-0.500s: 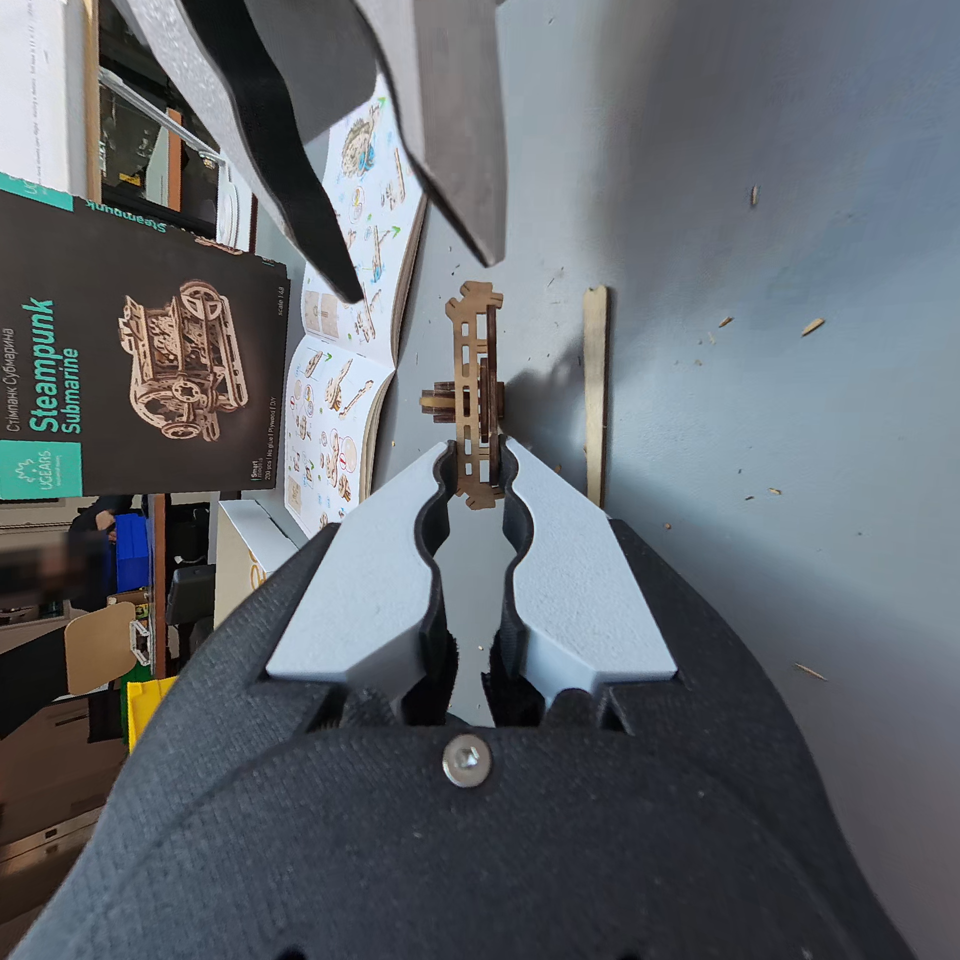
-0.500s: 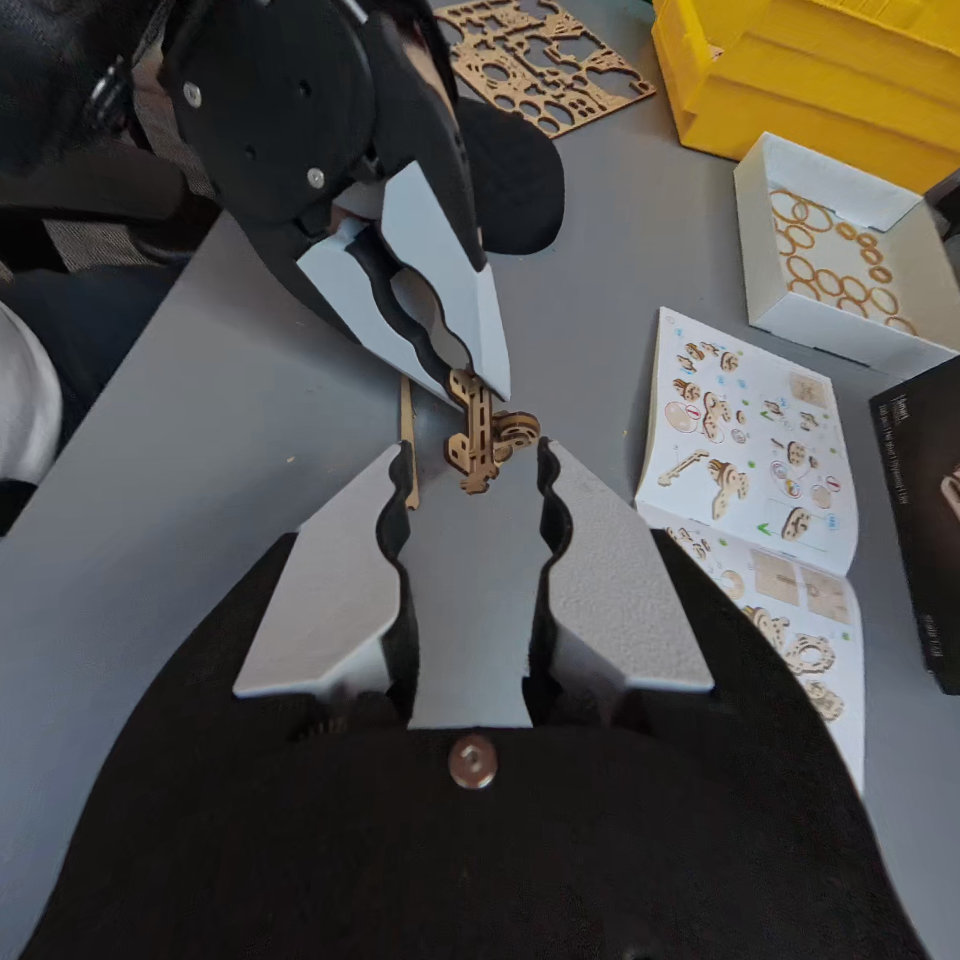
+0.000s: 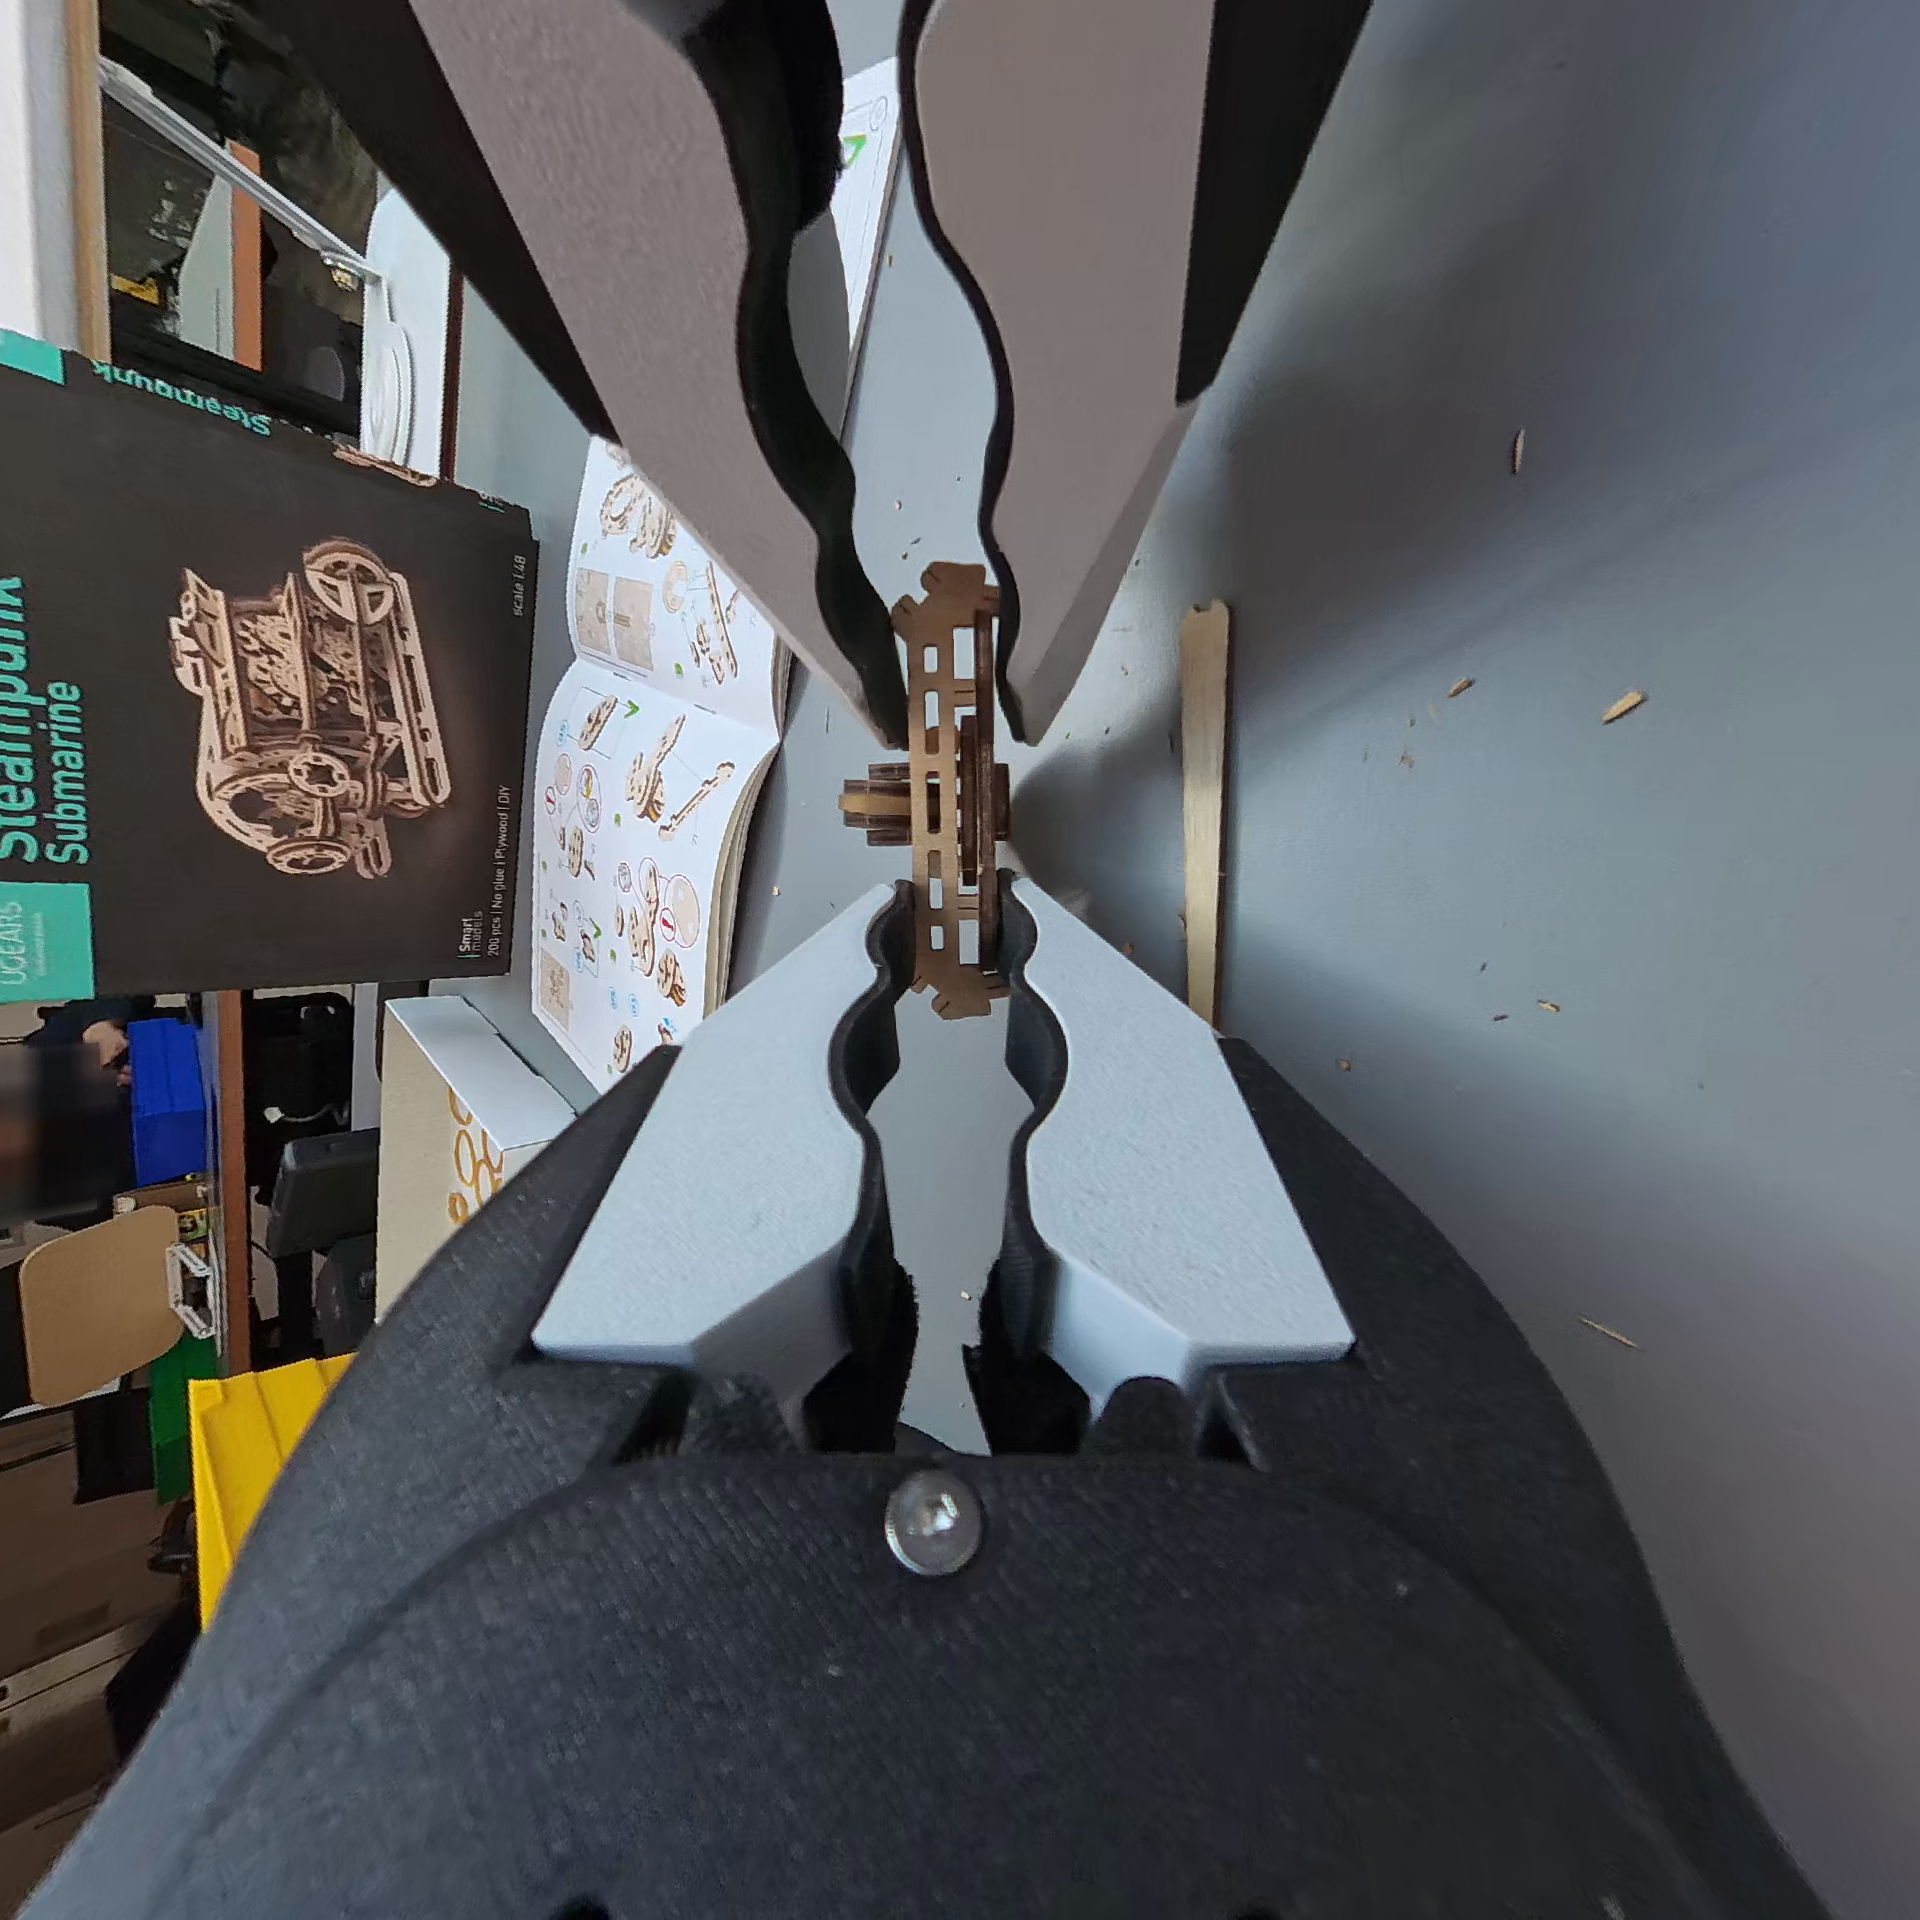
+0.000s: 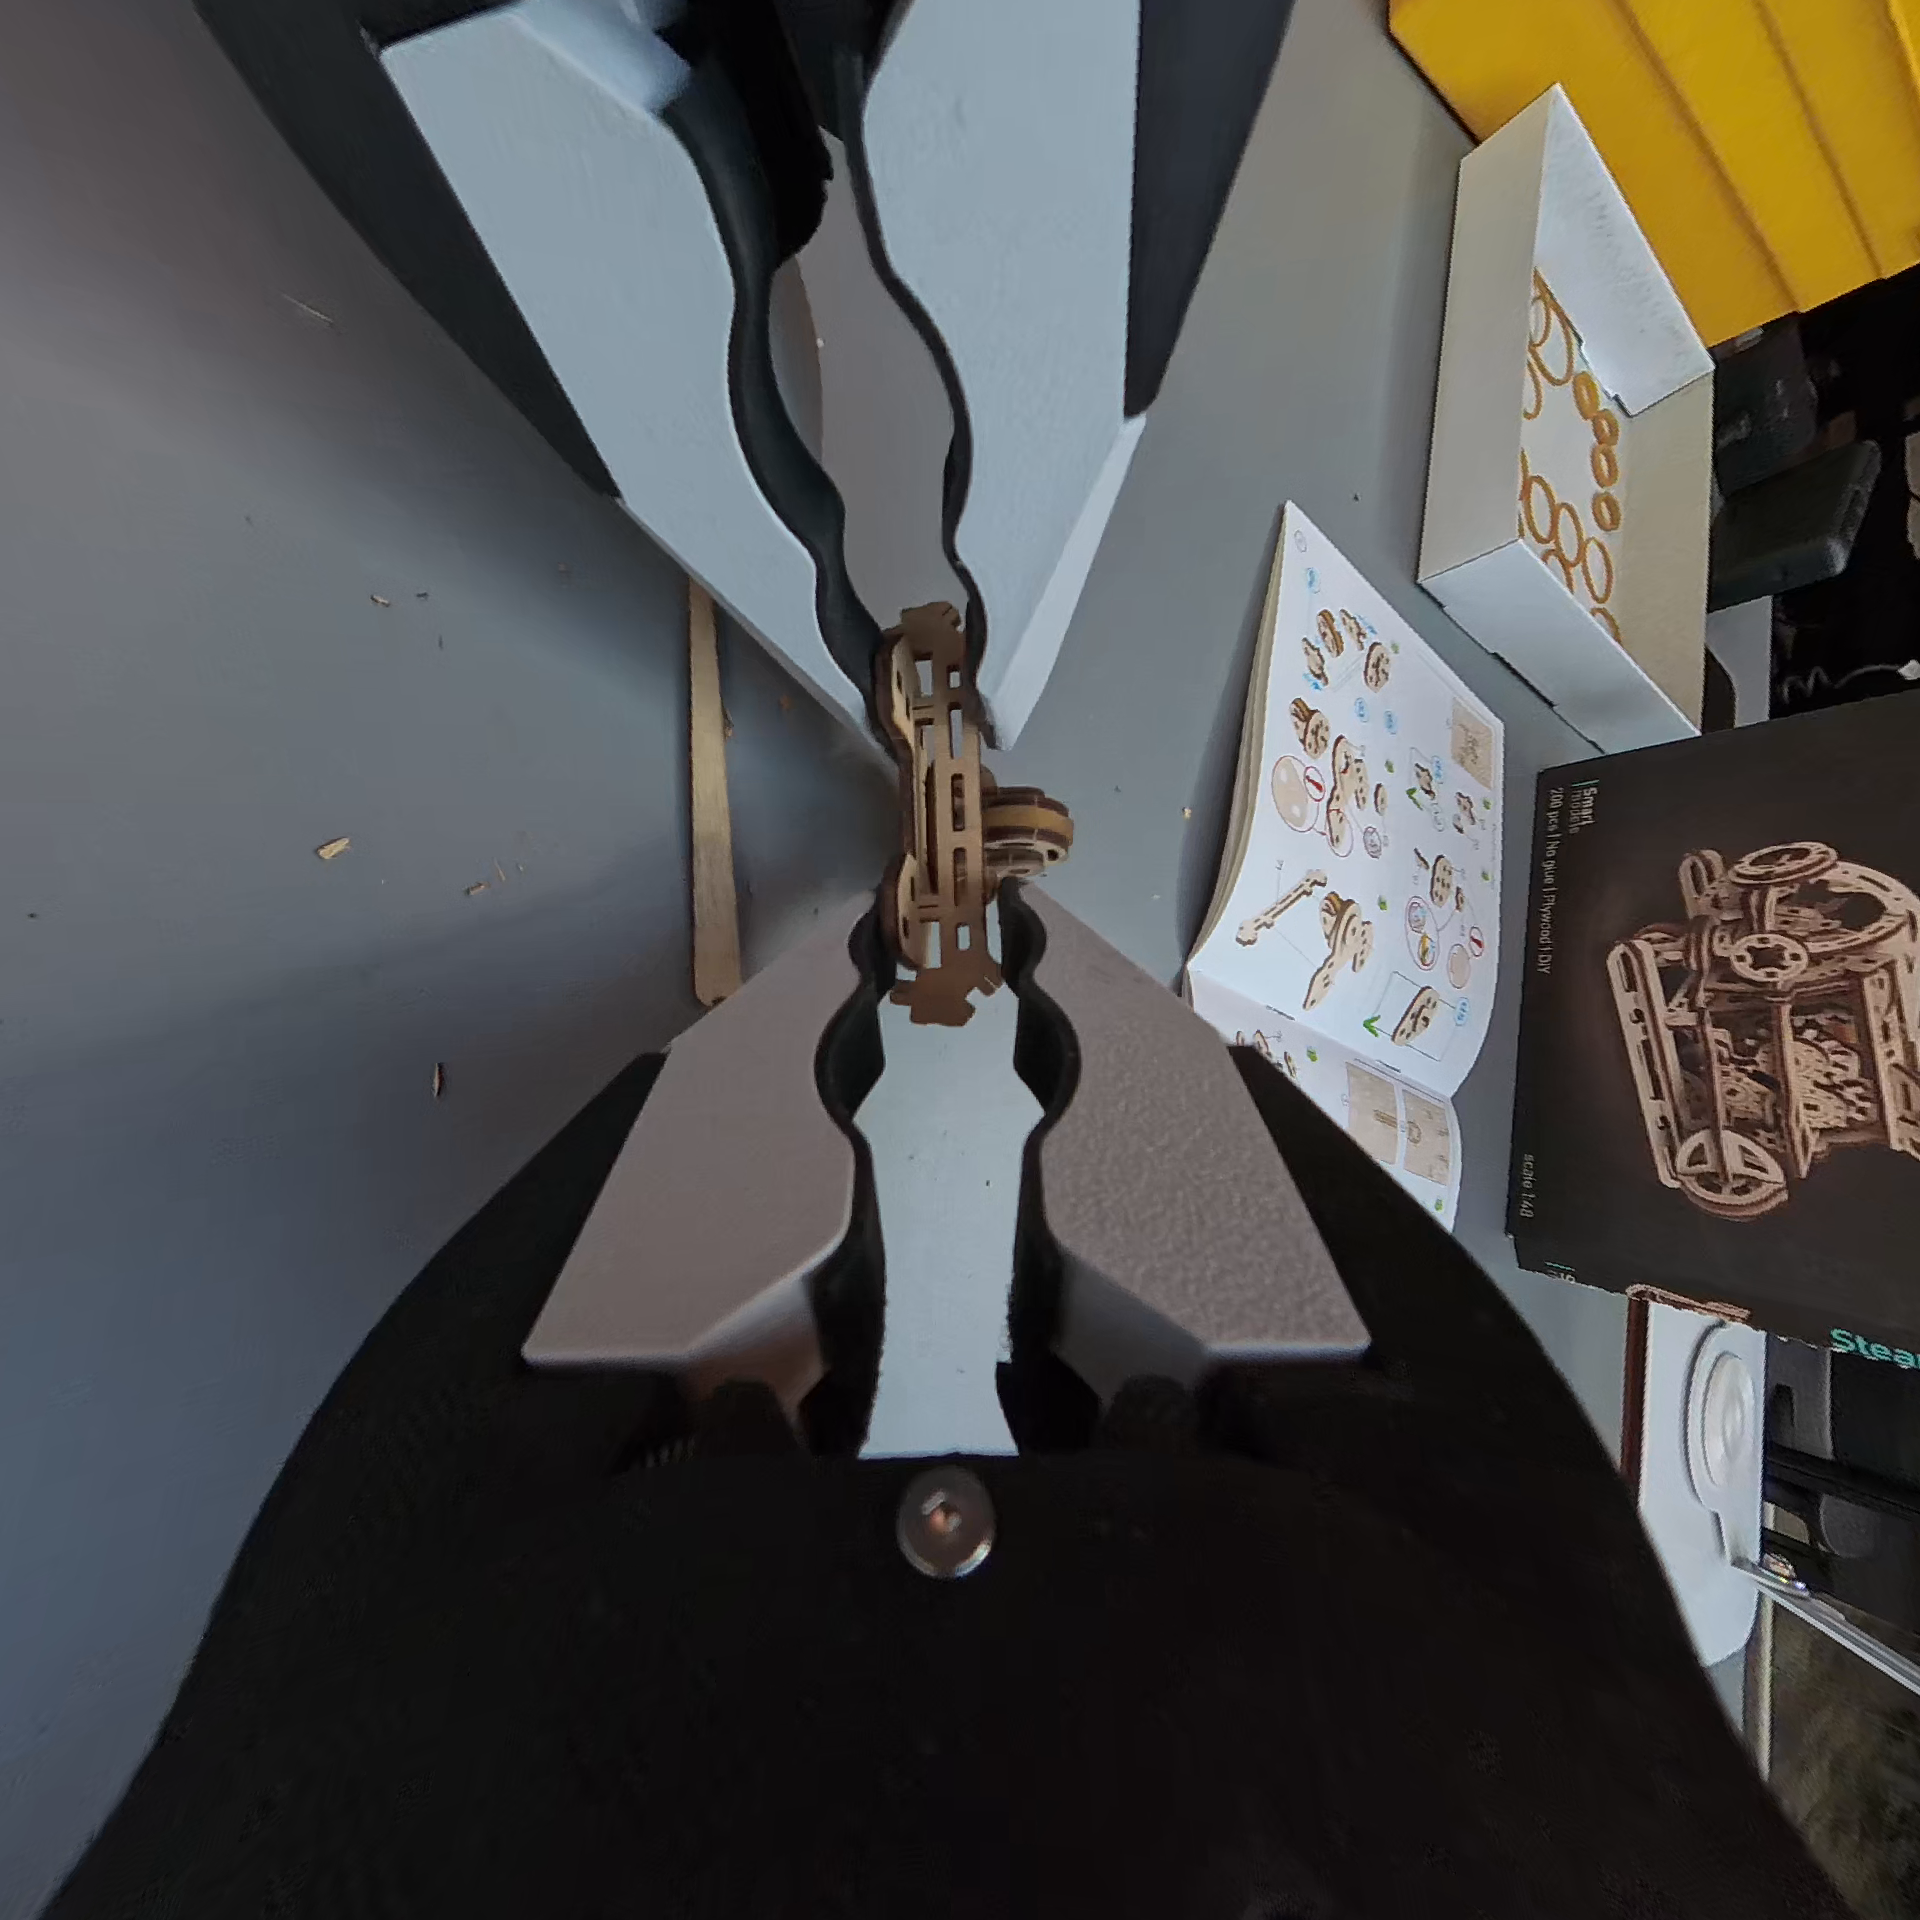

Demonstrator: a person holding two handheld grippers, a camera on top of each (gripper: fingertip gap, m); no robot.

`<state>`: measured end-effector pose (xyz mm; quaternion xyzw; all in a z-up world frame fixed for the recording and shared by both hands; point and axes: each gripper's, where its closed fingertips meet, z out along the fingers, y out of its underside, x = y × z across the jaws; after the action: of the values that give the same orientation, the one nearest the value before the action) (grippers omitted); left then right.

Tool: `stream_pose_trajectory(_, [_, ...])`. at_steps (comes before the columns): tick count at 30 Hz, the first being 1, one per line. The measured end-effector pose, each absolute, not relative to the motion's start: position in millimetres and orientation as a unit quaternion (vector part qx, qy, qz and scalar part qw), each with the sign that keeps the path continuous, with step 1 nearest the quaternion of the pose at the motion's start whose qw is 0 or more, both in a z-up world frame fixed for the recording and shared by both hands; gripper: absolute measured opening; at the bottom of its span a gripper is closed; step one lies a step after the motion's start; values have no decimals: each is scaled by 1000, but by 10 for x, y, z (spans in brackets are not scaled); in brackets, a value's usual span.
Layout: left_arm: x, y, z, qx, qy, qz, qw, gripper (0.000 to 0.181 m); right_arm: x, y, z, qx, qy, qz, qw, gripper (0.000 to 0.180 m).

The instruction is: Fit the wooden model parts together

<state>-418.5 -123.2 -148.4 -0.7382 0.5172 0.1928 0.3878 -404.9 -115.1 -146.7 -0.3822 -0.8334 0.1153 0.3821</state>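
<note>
The wooden assembly is a slotted flat bar with a small gear hub on its side, held above the grey table. My left gripper is shut on its near end. My right gripper comes in from the top of the left wrist view with its jaws pressed on the bar's other end. In the right wrist view the assembly spans between my right gripper at the bottom and my left gripper at the top. The two grippers face each other tip to tip.
A thin wooden strip lies on the table beside the assembly. An open instruction booklet, a black kit box, a white box with wooden rings and yellow bins are on the other side. Wood chips are scattered on the table. My two grippers' fingertips are within a few centimetres of each other.
My right gripper has moved in from an open stance short of the assembly and closed on the bar's free end. My left gripper has kept its hold.
</note>
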Motion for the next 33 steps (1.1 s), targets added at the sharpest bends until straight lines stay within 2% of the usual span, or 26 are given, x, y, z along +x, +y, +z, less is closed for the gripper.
stream_pose_trajectory(12, [-4181, -1261, -1501, -751, 535, 171, 346, 13, -4034, -1180, -1504, -378, -841, 113, 371, 15])
stream_pose_trajectory(33, [-4164, -1253, -1496, -758, 534, 158, 339, 13, -4040, -1159, -1489, -394, -832, 120, 371, 14])
